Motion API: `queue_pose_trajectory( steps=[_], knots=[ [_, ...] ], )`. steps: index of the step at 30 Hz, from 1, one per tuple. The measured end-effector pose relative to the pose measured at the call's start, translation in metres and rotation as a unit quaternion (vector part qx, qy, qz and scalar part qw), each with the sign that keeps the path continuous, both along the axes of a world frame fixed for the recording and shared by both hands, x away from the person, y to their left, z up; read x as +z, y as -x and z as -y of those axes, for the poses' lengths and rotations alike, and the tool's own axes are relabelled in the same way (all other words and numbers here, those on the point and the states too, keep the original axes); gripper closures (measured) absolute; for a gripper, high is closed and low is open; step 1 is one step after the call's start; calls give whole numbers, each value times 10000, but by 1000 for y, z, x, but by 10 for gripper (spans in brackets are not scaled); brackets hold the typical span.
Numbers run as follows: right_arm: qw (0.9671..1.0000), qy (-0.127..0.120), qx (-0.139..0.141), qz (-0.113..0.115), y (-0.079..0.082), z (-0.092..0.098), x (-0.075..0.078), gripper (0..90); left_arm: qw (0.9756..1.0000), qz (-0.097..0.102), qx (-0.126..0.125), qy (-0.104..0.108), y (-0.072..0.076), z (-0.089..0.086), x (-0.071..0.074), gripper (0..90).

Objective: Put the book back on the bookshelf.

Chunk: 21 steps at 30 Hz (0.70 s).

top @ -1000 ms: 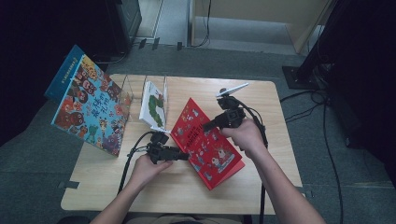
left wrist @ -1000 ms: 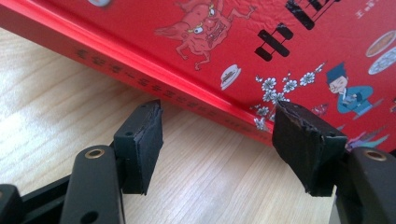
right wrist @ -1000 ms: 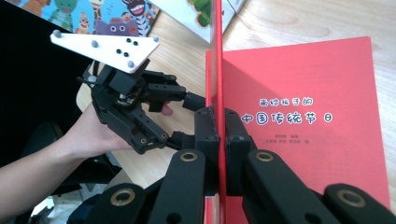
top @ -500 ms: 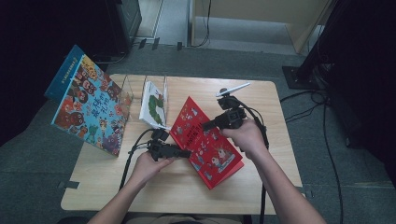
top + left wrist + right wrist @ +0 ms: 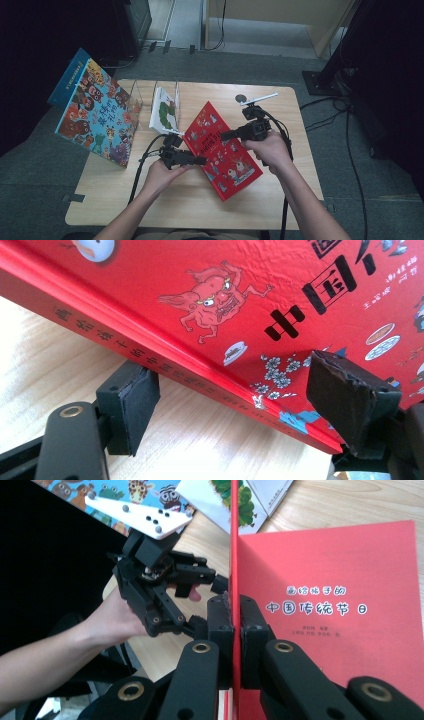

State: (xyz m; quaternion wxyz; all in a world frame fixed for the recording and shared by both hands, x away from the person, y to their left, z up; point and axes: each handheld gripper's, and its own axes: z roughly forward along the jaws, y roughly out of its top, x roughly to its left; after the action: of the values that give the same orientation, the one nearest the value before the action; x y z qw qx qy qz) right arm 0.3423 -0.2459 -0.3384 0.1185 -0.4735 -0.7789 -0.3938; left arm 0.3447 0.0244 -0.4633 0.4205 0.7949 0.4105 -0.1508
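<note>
While the right gripper (image 5: 232, 617) pinches the red book's (image 5: 222, 147) lifted front cover, the left gripper (image 5: 235, 405), jaws just spread, straddles its spine without pressing. Resting on the surface (image 5: 190, 200), the book could slide, or the cover could slip free and drop shut.

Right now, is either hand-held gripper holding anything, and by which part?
The right hand-held gripper pinches the red book's opened front cover at its edge. The left hand-held gripper stands open around the spine, jaws just opened.
</note>
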Motion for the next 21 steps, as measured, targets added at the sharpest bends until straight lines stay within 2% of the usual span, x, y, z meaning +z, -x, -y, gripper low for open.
queue_pose_trajectory(
  steps=[2, 6, 8, 9, 12, 14, 16, 17, 19, 20, 21],
  knots=[
    [10000, -63, 12, 1, 1, 2, -1, 876, 9999, 131, -58, -74, -1, 0, 1, 201],
    [9999, -144, 53, 34, 3, 4, -2, 873, 9997, 219, -127, -75, -1, 0, 1, 190],
    [9998, -189, 80, 47, 3, 5, -3, 873, 9995, 280, -105, -29, -1, 0, 1, 150],
    [9997, -204, 118, 45, 4, 6, -4, 874, 9996, 249, -107, 29, -2, -1, 2, 126],
    [9992, -346, 170, 83, 7, 10, -5, 874, 9993, 358, -105, 52, -1, -2, 6, 128],
    [9985, -481, 217, 156, 8, 14, -5, 873, 9989, 292, -90, 345, -3, -5, 8, 128],
    [9968, -717, 247, 234, 9, 18, -6, 874, 9969, 310, -19, 718, -4, -10, 14, 137],
    [9960, -799, 292, 265, 10, 20, -7, 882, 9959, 450, 15, 785, -4, -12, 20, 147],
    [9942, -902, 443, 378, 13, 24, -11, 889, 9947, 831, -5, 602, 0, -13, 33, 169],
    [9924, -1008, 513, 475, 15, 27, -14, 889, 9943, 948, -59, 484, 1, -14, 39, 182],
    [9901, -1066, 620, 664, 17, 29, -17, 889, 9936, 1037, -102, 425, 2, -16, 43, 209]
  ],
)
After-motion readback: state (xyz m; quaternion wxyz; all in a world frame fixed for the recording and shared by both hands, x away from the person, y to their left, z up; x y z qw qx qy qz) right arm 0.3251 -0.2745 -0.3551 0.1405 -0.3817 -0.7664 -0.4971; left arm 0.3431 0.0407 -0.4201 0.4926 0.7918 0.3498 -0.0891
